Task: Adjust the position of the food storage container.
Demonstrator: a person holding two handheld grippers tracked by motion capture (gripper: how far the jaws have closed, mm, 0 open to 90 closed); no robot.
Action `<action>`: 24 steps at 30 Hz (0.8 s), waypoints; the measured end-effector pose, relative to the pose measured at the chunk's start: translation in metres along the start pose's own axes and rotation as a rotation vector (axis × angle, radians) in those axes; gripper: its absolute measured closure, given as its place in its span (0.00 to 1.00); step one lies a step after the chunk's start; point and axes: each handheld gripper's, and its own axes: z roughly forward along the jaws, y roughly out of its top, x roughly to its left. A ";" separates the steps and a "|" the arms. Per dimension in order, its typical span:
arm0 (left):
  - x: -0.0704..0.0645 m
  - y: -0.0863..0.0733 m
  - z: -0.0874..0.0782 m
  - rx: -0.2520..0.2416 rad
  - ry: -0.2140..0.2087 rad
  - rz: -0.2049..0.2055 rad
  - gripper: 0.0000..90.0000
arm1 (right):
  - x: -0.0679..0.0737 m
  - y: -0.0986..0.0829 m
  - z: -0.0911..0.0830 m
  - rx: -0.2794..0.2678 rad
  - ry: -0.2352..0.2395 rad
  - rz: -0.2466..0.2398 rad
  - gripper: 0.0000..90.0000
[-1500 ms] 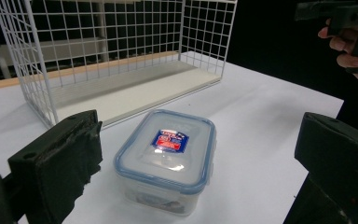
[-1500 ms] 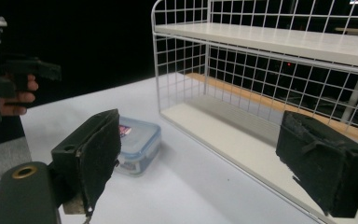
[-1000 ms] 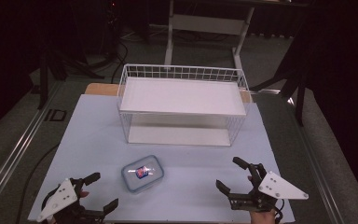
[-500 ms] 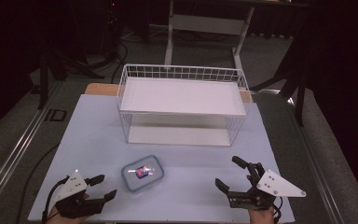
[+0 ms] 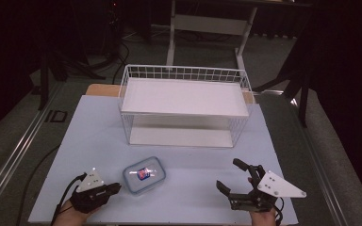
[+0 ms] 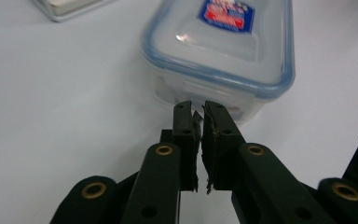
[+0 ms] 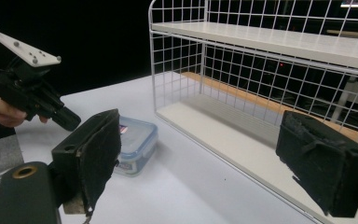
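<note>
Clear blue-rimmed container (image 5: 144, 175), white wire rack (image 5: 184, 106), pale blue table (image 5: 94, 132).

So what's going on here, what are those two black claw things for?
A person sits at a table with a hand-held gripper in each hand. The left hand-held gripper, jaws closed with nothing between them, points at a small clear plastic box with a blue-rimmed lid from right beside it. The right hand-held gripper hovers wide open, holding nothing. Behind stands a white wire shelf rack.

Left tool (image 5: 114, 189): jaws closed together, empty, held low at the near left by the left hand (image 5: 70, 207). Right tool (image 5: 231, 176): jaws spread wide apart, empty, held at the near right by the right hand (image 5: 263, 218).
</note>
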 end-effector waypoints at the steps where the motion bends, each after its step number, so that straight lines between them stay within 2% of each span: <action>1: 0.001 0.001 0.005 0.020 0.002 -0.007 1.00 | 0.000 0.000 0.000 -0.001 0.001 0.003 0.15; 5: 0.002 0.004 0.014 0.054 0.016 0.002 1.00 | -0.001 -0.001 0.000 0.002 0.004 0.012 0.15; 8: 0.003 0.006 0.018 0.056 0.013 -0.003 1.00 | -0.001 -0.001 0.000 0.005 0.007 0.011 0.15; 10: 0.006 0.009 0.021 0.039 0.015 -0.031 1.00 | -0.001 -0.001 0.000 0.006 0.007 0.008 0.15; 15: 0.011 0.014 0.025 0.037 0.023 -0.050 1.00 | -0.002 -0.002 0.002 0.007 0.012 0.016 0.15; 24: 0.015 0.031 0.040 0.036 0.021 -0.050 1.00 | -0.001 -0.002 0.003 0.019 0.019 0.011 0.15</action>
